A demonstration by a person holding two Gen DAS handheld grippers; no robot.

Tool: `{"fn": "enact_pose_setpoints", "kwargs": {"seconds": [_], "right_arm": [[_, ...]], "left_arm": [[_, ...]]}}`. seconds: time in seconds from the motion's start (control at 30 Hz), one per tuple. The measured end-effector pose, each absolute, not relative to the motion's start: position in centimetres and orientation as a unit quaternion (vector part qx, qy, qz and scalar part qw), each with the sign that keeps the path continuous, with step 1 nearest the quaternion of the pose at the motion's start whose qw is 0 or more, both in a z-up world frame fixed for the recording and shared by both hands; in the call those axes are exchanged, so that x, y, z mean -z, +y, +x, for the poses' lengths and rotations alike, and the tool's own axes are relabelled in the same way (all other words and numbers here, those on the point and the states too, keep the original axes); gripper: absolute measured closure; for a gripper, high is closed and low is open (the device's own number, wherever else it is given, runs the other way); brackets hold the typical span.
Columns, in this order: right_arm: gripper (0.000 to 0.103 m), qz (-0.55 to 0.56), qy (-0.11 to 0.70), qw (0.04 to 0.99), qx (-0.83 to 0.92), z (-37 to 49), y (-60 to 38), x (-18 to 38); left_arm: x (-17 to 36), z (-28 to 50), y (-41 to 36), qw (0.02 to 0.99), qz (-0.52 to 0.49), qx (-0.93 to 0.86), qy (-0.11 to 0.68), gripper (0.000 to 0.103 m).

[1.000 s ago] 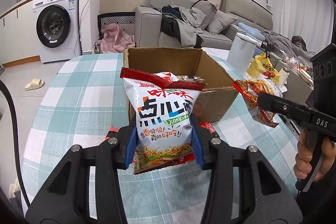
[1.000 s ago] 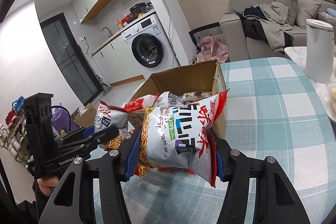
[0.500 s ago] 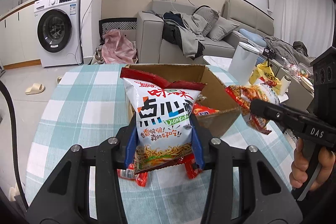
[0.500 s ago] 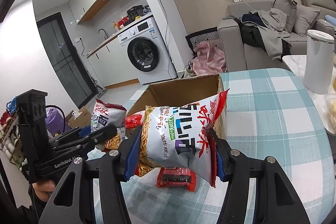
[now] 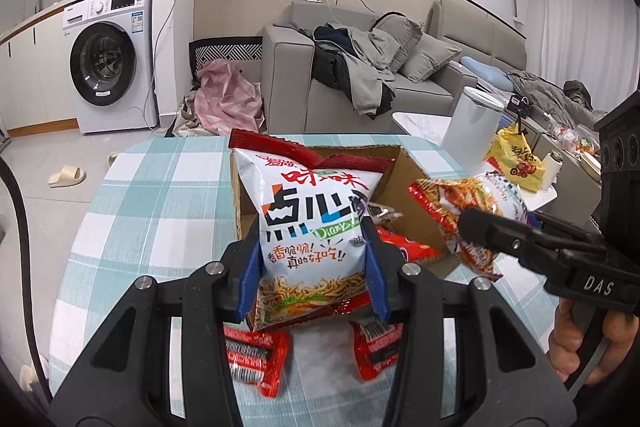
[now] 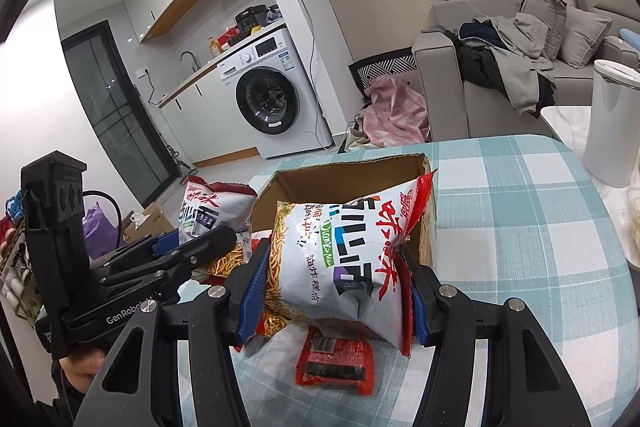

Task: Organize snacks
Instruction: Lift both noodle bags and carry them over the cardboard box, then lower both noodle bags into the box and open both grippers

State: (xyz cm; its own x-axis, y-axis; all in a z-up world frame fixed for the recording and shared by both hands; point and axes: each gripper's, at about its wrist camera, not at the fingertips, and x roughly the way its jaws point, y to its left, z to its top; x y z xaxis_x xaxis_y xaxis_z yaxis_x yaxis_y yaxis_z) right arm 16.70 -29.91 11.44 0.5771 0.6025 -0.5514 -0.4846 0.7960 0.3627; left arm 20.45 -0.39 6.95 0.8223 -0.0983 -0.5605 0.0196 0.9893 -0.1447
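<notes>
Left tool (image 5: 312, 267) clenched on white noodle-snack bag (image 5: 312, 223); right tool (image 6: 334, 291) clenched on matching tilted bag (image 6: 340, 259). Both beside open brown cardboard box (image 6: 344, 175). Risk: puffy bags colliding at rim, slipping onto checked worktop (image 6: 520, 227).

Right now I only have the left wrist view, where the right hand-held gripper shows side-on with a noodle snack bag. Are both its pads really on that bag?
Observer: Yes. In the right wrist view both blue pads of the right hand-held gripper press the sides of the noodle snack bag.
Operator: Which way is that bag turned?
Observer: Sideways, so its print runs on its side, unlike the upright bag in the left hand-held gripper.
Operator: Anything under it?
Observer: A small red packet lies on the checked tablecloth, showing just below the bag, on the near side of the open cardboard box.
</notes>
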Motion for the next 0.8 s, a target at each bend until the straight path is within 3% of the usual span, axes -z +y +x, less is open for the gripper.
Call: {"fn": "enact_pose_setpoints", "kwargs": {"seconds": [0.8], "right_arm": [[0.045, 0.102, 0.383, 0.868, -0.300, 22.2, -27.7, -8.5]], "left_arm": [[-3.7, 26.9, 0.0, 0.947, -0.058, 0.018, 0.316, 0.061]]}}
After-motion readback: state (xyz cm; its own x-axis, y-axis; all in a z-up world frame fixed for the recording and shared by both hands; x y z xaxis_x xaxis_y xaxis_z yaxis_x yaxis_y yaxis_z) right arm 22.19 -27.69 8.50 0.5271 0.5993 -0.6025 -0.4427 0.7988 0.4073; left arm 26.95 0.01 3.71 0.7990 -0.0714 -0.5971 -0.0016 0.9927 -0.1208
